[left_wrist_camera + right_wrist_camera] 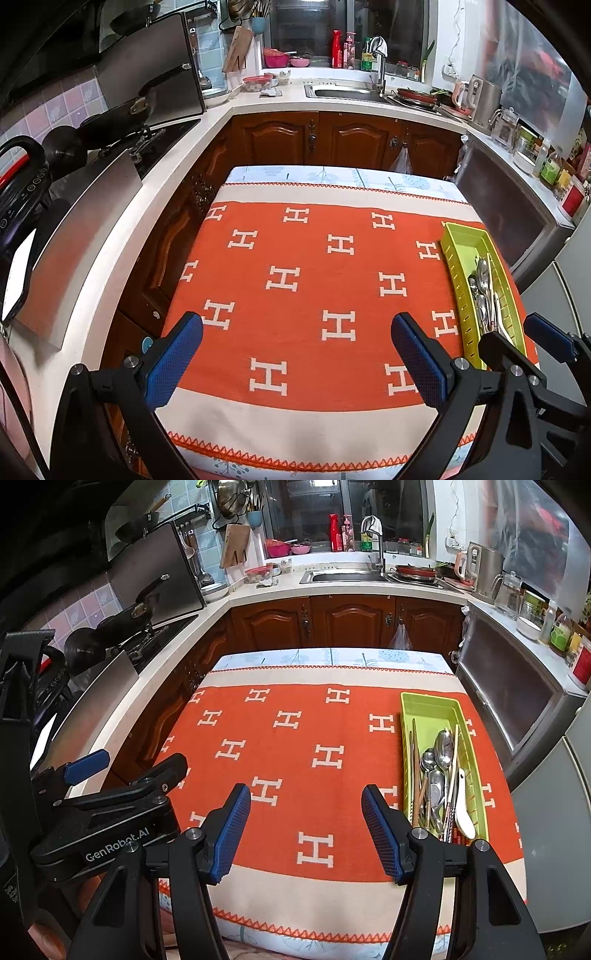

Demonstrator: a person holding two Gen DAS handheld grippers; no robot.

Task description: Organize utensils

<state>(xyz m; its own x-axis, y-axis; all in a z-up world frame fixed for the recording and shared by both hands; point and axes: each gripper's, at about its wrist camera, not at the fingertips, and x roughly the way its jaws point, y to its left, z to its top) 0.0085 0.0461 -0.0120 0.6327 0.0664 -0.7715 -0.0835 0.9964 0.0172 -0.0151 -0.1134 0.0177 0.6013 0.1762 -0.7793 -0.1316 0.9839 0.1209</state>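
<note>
A green plastic tray (pixel 424 705) lies on the right side of the orange cloth with white H marks (pixel 295 738). In it lie several metal spoons (pixel 441 746), chopsticks (pixel 415 760) and a white ceramic spoon (pixel 463 812). The tray also shows in the left wrist view (pixel 461 236) with the spoons (pixel 482 273) inside. My left gripper (pixel 295 328) is open and empty over the cloth's near half. My right gripper (pixel 306 801) is open and empty, just left of the tray's near end. The left gripper also shows at the left of the right wrist view (pixel 125 764).
The cloth covers a small table (pixel 332 657) in a kitchen. Wooden cabinets (pixel 351 620) and a sink (pixel 343 576) stand behind it, a stove with a pan (pixel 140 609) at the left, and a steel-fronted appliance (pixel 517 701) at the right.
</note>
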